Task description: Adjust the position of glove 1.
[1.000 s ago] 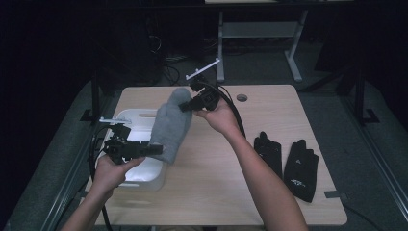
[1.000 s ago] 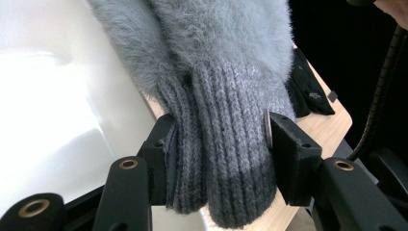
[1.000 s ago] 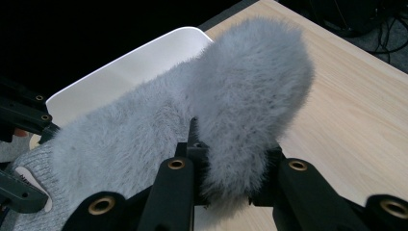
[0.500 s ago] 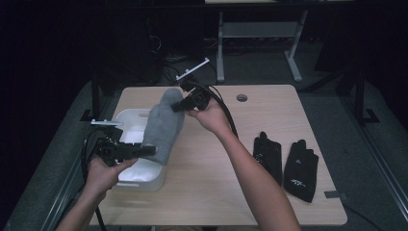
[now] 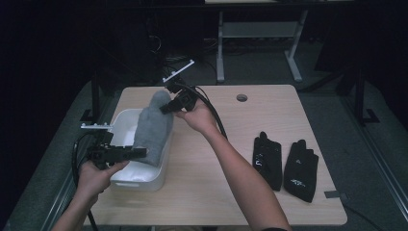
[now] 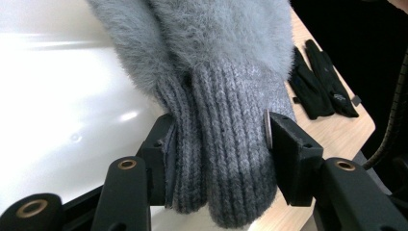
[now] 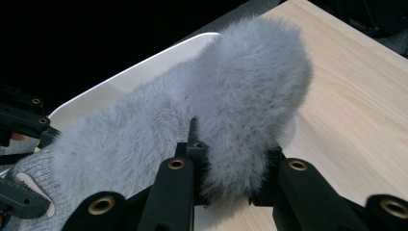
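Note:
A grey fuzzy mitten with a ribbed cuff hangs stretched between both grippers over a white bin at the table's left. My left gripper is shut on the ribbed cuff, at the bin's near side. My right gripper is shut on the mitten's fluffy tip, held higher above the bin's far edge. In the left gripper view the bin's white inside lies behind the cuff. In the right gripper view the bin's rim runs under the mitten.
Two black gloves lie flat side by side on the right of the wooden table. A round cable hole sits near the far edge. Table legs and cables stand in the dark behind.
Both grippers have carried the mitten leftward, from over the bin's right edge to above its inside. The left hand has drawn back toward the near left.

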Demonstrator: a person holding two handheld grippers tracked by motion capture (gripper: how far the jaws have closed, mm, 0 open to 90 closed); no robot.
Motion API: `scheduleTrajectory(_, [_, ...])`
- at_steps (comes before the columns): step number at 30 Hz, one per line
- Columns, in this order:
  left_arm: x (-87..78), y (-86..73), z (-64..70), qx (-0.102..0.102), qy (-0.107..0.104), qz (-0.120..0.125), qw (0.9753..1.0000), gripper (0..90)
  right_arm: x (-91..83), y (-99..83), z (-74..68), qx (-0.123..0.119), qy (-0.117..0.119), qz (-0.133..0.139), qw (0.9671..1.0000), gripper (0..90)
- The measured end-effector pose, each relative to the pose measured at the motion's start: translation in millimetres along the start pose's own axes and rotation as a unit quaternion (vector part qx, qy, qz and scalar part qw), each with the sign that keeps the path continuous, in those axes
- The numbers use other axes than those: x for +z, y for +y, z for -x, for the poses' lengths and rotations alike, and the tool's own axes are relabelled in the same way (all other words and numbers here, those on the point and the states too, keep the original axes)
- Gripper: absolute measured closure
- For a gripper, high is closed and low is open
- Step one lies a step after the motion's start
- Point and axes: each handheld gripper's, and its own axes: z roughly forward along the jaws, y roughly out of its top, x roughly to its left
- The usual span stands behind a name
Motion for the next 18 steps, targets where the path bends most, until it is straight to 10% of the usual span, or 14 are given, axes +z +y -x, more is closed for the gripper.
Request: scheduleTrajectory(18, [6.7,-17.8,-18.6,-0.024,0.016,-0.004,0.9996,47.4,35.3,3.4,-0.6,-0.002,0.008,-0.026,0.9996,75.1])
